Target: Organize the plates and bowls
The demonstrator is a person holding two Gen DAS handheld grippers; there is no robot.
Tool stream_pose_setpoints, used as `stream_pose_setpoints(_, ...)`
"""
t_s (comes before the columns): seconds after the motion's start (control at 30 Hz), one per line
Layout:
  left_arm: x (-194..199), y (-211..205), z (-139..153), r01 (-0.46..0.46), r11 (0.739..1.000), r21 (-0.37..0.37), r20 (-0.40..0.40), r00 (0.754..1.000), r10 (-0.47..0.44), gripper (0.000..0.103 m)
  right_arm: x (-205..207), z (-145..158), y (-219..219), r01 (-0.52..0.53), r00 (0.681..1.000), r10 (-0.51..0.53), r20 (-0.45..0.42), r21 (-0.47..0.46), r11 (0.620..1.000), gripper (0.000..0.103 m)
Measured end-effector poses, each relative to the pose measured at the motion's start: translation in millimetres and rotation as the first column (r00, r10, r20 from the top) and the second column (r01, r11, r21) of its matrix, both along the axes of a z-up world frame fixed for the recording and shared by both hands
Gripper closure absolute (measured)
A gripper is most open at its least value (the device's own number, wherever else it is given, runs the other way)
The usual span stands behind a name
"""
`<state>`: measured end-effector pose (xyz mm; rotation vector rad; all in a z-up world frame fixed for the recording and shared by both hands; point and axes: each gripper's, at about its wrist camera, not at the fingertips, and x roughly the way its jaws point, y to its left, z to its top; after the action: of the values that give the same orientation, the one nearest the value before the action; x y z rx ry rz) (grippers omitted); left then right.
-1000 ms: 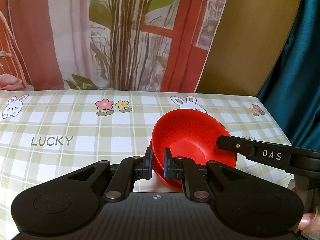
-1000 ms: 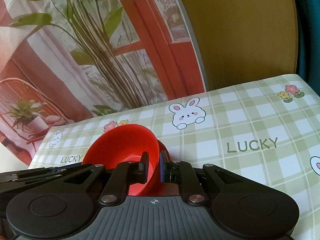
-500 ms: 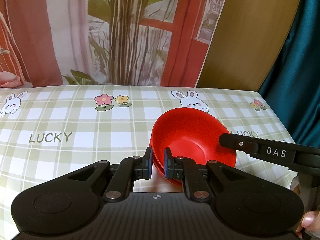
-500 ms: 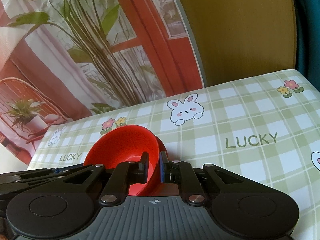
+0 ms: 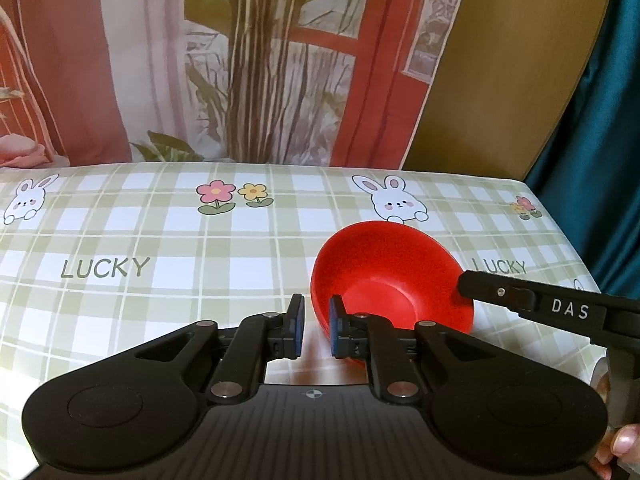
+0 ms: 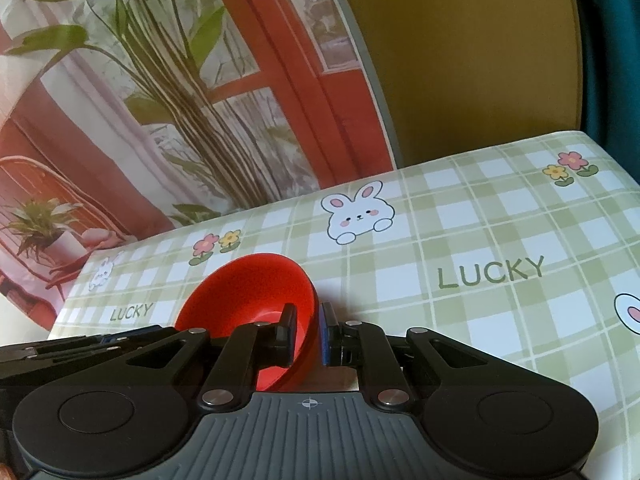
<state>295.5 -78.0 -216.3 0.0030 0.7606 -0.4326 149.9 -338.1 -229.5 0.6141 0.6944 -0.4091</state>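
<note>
A red bowl point(image 5: 390, 276) is tilted above the checked tablecloth, with no second bowl in view. My right gripper point(image 6: 307, 334) is shut on its rim, one finger inside the bowl point(image 6: 256, 300) and one outside; its finger point(image 5: 520, 298) reaches in from the right in the left wrist view. My left gripper point(image 5: 316, 330) has its jaws slightly apart with nothing between them, just left of the bowl's near wall; its right pad point(image 5: 334, 330) stands against the bowl's outside.
The table point(image 5: 160, 240) carries a green-checked cloth with rabbits, flowers and "LUCKY" print. A printed backdrop with plants stands behind it, a teal curtain point(image 5: 600, 120) at the right. The left gripper's body point(image 6: 80, 344) lies low at left in the right wrist view.
My left gripper has let go of the bowl's rim and shifted left. The second red bowl seen under the first is out of view. The right gripper still holds the bowl.
</note>
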Motion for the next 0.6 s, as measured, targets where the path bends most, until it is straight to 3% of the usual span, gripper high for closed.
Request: stream_pose_setpoints(0.6, 17, -8, -19, 0.003, 0.999, -0.051, -0.077, 0.997, -0.007, 0.085, 7, -18, -6, -0.018, 1.000, 0.016, 0.012, 0.097, 0.995, 0.086)
